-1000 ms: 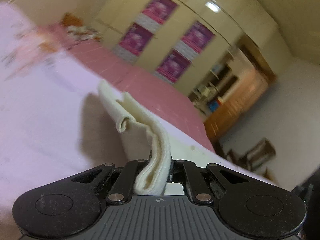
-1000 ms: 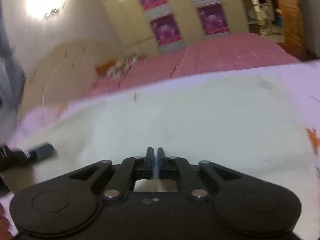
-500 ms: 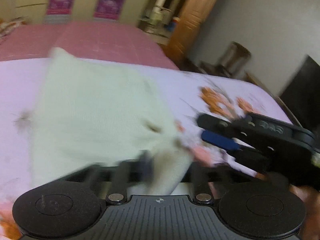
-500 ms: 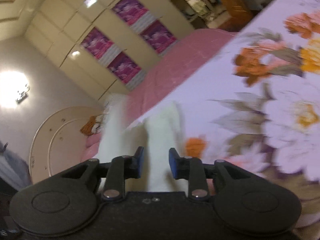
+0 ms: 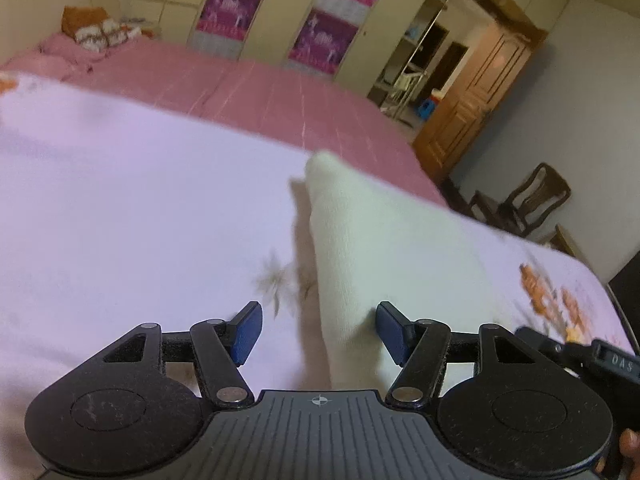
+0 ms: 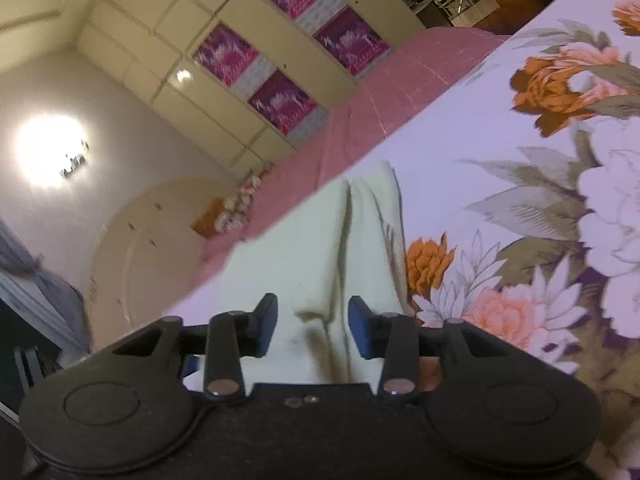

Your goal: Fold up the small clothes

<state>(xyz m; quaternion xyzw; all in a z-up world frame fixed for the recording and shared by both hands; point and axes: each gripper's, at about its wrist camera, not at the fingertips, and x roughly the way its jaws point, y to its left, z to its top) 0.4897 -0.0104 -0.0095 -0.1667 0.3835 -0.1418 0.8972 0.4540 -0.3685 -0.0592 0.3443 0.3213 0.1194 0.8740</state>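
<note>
A cream-white cloth (image 5: 384,240) lies folded on the floral bedsheet (image 5: 120,200). In the left wrist view its left edge runs between my open left gripper (image 5: 318,330) fingers, which hold nothing. In the right wrist view the cloth (image 6: 320,248) stretches away from my right gripper (image 6: 313,322), which is open just over its near end, with a crease running down the middle. The tip of the right gripper (image 5: 580,356) shows at the right edge of the left wrist view.
A pink bedspread (image 5: 260,88) covers the far part of the bed, with pillows (image 5: 92,28) at its head. Wardrobes with purple panels (image 5: 320,32) line the wall. A wooden door (image 5: 480,88) and a chair (image 5: 532,200) stand to the right.
My left gripper has opened and let go of the cloth, which now lies flat. My right gripper has opened wider over the cloth's near end.
</note>
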